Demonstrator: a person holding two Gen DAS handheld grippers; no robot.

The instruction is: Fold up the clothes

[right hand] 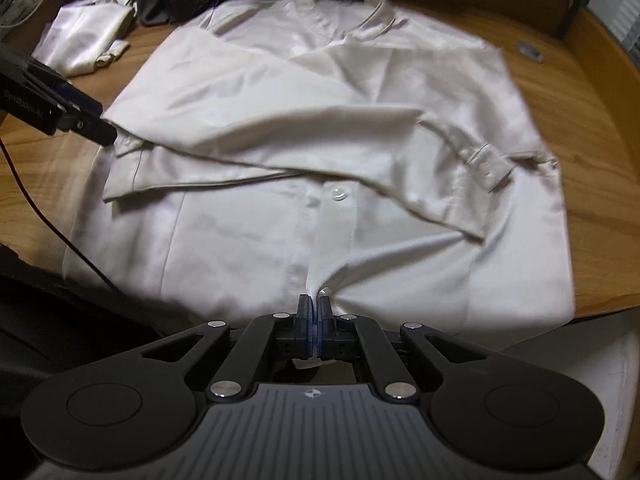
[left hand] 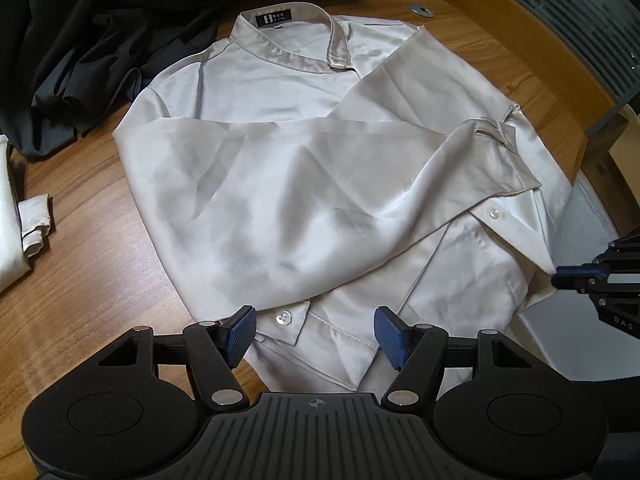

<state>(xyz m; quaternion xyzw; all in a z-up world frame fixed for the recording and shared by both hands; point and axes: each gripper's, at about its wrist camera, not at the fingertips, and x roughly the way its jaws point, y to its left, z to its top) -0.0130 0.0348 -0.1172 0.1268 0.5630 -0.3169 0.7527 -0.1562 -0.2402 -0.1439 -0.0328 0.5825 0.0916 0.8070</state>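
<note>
Shirt [left hand: 280, 184] laid flat on wooden counter [left hand: 92, 264], collar at far end, both sleeves folded across front. Left hand-held gripper [left hand: 315, 334] held w/ fingers spread over a cuff. Right hand-held gripper [right hand: 314, 322] pressed together, pinching hem at placket. Dark clothes [left hand: 72, 40] piled beside collar.

Office: wooden desk [left hand: 100, 208], cable grommet [left hand: 420, 9]

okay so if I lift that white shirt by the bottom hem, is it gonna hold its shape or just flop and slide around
Probably flop: the white shirt lies in soft creases, its sleeves draped limply across the front. Its sheen suggests a satiny, slippery cloth, so the folded sleeves may slide off. It looks thin and light; the right claw pinches the hem shut, bunching it easily.
</note>
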